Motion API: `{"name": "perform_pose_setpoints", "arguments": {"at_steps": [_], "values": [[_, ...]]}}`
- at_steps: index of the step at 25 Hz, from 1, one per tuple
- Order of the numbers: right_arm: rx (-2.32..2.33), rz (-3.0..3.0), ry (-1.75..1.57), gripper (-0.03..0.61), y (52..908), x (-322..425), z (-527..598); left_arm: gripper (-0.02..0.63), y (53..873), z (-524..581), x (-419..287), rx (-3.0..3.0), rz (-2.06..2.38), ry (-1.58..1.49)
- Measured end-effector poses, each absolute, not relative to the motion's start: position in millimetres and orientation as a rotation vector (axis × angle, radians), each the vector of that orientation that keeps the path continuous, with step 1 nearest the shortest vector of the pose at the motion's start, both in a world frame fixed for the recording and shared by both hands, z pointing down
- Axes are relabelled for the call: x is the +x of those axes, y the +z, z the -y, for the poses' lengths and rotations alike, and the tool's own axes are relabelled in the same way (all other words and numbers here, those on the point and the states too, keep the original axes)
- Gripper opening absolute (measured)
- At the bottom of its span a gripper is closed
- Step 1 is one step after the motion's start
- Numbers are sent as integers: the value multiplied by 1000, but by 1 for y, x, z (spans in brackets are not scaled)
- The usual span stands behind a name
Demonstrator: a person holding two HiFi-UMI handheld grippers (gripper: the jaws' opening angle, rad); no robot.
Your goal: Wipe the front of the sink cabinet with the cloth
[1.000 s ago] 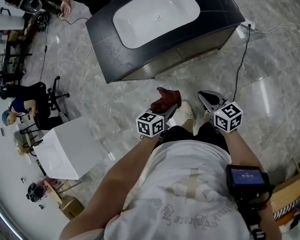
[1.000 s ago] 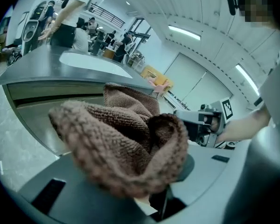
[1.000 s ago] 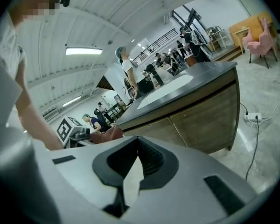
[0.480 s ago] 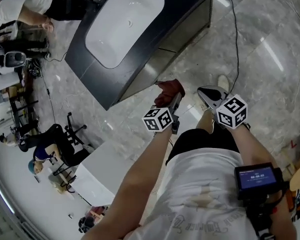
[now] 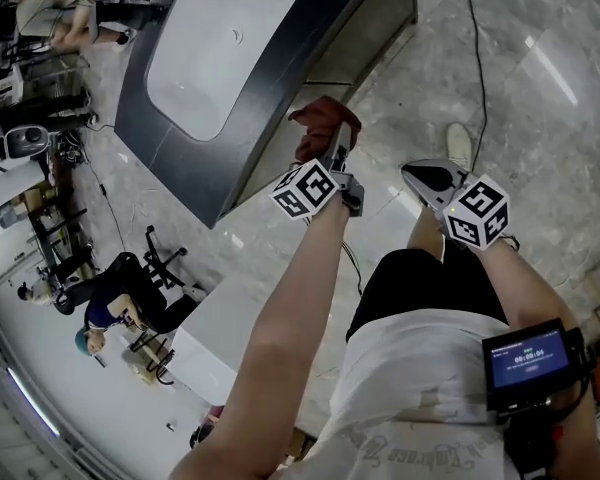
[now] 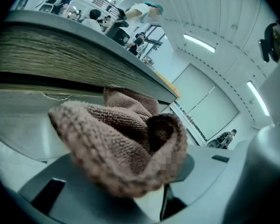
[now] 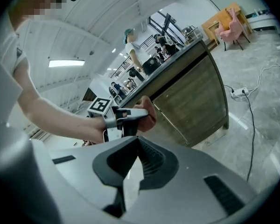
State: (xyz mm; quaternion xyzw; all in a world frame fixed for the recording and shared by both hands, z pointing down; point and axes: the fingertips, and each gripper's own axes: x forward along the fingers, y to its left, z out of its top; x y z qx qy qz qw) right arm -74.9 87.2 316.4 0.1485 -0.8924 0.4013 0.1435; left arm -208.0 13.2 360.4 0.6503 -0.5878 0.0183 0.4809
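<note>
Cloth, brown, is grasped by the left gripper fingers just beside the sink cabinet front. The right gripper fingers are clenched on nothing.

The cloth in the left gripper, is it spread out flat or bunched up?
Bunched up. The left gripper view shows the brown cloth as a rumpled wad, clamped in the left gripper, not laid flat.

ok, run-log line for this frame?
left tool: shut on brown cloth, near sink cabinet front, contact unclear | right tool: shut, empty
</note>
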Motion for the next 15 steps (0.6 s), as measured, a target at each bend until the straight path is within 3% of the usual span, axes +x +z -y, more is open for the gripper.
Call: {"name": "perform_pose_setpoints", "arguments": {"at_steps": [15], "values": [[390,2515,1236,12,327,-63,-106,129,343,41,-222,1451,1470,-284]]}}
